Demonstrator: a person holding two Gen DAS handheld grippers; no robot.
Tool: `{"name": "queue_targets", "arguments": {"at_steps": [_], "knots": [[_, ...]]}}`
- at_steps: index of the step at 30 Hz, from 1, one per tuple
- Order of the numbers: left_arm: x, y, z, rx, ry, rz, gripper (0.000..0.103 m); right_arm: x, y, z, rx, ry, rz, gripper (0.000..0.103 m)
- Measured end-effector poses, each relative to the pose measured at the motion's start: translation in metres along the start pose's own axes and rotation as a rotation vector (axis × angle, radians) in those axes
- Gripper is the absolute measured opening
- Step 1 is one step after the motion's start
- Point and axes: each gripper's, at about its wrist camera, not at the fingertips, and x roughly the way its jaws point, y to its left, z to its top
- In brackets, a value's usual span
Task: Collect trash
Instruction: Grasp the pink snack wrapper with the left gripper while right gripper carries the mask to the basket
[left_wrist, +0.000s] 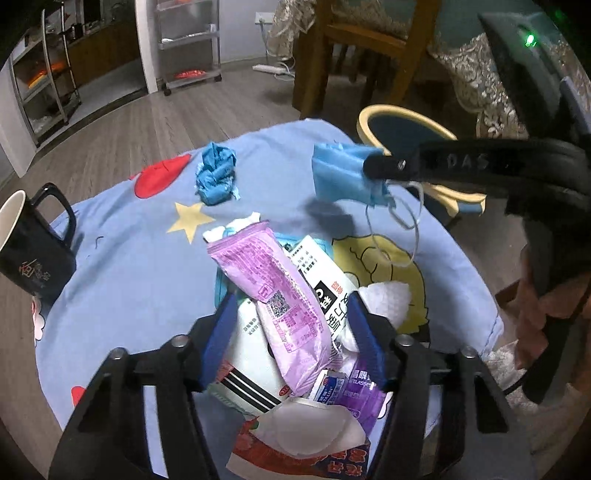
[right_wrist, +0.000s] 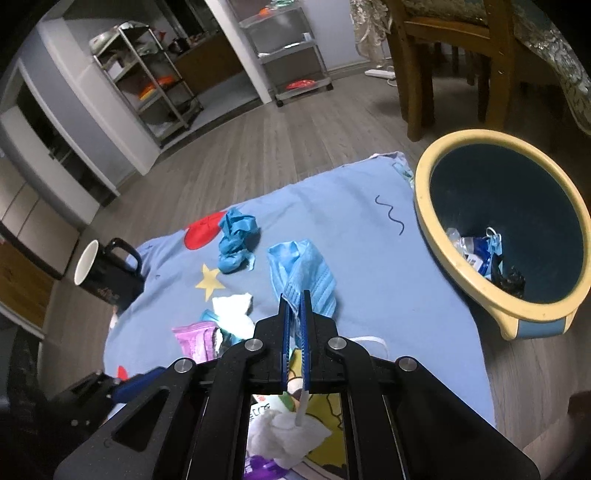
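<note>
Now | right fingers (right_wrist: 294, 314) pinch blue mask (right_wrist: 303, 269) | left fingers (left_wrist: 291, 325) spread around wrappers (left_wrist: 280, 302)

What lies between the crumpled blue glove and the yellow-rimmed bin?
In the right wrist view, the blue face mask held by the right gripper, then bare blue cloth.

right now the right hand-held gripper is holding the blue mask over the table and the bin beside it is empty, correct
Not quite. The right hand-held gripper does hold the mask over the table, but the bin is not empty: the right wrist view shows wrappers and another mask at its bottom.
</note>
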Motion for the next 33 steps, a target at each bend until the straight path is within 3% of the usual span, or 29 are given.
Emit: {"name": "queue_targets", "arguments": {"at_steps": [1, 4, 6, 15, 23, 28, 33], "knots": [[0.003, 0.000, -0.001, 0.005, 0.016, -0.001, 0.050, -0.001, 0.000, 0.001, -0.002, 0.000, -0.001, 0.007], [0.010, 0.003, -0.002, 0.018, 0.047, -0.004, 0.015, -0.002, 0.001, 0.001, 0.006, -0.003, 0.002, 0.006], [0.007, 0.004, -0.001, 0.023, 0.041, -0.001, 0.011, -0.006, 0.001, 0.002, 0.021, -0.012, 0.008, 0.006], [-0.033, -0.006, 0.014, 0.073, -0.085, 0.017, 0.011, -0.048, -0.009, 0.019, 0.091, -0.071, 0.034, 0.006], [-0.076, -0.028, 0.036, 0.129, -0.189, -0.007, 0.011, -0.128, -0.042, 0.054, 0.133, -0.209, 0.059, 0.006], [-0.096, -0.048, 0.057, 0.157, -0.244, -0.019, 0.011, -0.165, -0.071, 0.069, 0.049, -0.293, -0.076, 0.006], [-0.097, -0.070, 0.076, 0.160, -0.252, -0.070, 0.011, -0.166, -0.118, 0.068, 0.149, -0.316, -0.123, 0.006]]}}
